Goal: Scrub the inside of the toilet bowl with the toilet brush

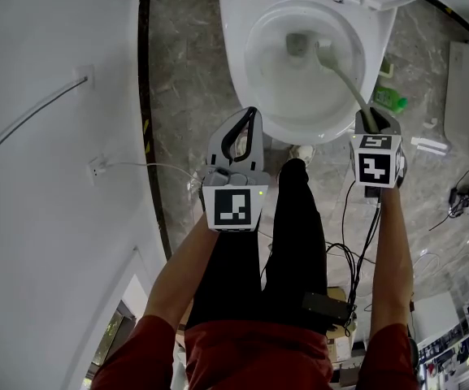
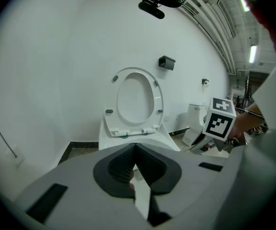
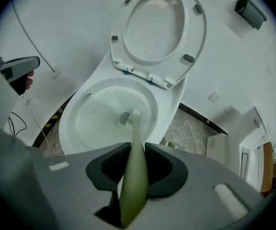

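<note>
Scrubbing looks started: right gripper (image 1: 374,120) squeezes the toilet brush (image 1: 344,75), its head low in the toilet bowl (image 1: 271,96) by the hole (image 1: 297,43); left gripper (image 1: 253,116), pinched closed and empty, hangs outside the front rim

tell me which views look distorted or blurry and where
Left gripper view: heavy fisheye, dark corners, left gripper soft up close. Right gripper view: same fisheye, toilet brush blurred near the lens, toilet bowl sharp. Head view: barely distorted, evenly lit.
</note>
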Action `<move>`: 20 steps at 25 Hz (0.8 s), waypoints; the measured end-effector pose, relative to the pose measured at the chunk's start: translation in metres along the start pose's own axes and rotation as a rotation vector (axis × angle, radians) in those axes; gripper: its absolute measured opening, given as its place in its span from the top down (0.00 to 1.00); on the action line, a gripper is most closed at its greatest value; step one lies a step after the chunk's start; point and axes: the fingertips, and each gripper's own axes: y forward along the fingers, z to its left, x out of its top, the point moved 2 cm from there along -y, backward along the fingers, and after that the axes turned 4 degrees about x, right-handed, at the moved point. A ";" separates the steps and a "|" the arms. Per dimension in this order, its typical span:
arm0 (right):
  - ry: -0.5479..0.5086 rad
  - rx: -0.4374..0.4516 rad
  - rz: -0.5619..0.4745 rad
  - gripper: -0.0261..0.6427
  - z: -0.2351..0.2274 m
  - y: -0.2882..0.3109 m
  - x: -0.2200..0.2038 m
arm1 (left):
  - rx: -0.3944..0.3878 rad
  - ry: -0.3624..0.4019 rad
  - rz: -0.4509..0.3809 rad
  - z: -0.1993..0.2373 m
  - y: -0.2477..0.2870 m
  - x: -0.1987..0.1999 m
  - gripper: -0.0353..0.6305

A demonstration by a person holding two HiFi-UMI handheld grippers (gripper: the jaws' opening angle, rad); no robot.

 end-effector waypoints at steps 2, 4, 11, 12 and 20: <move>0.023 0.013 -0.004 0.81 0.005 0.011 0.008 | 0.001 0.006 -0.001 0.002 0.001 0.000 0.94; 0.053 0.038 -0.005 0.81 0.013 0.022 0.015 | 0.002 0.006 -0.001 0.004 0.002 0.001 0.94; 0.282 0.192 -0.005 0.81 0.049 0.051 0.029 | 0.003 0.012 0.010 0.010 0.001 -0.001 0.94; 0.298 0.207 0.000 0.81 0.055 0.051 0.029 | 0.004 0.014 0.011 0.011 0.001 -0.002 0.94; 0.311 0.304 0.089 0.80 0.082 0.040 0.000 | 0.008 -0.004 0.009 0.014 -0.001 -0.004 0.94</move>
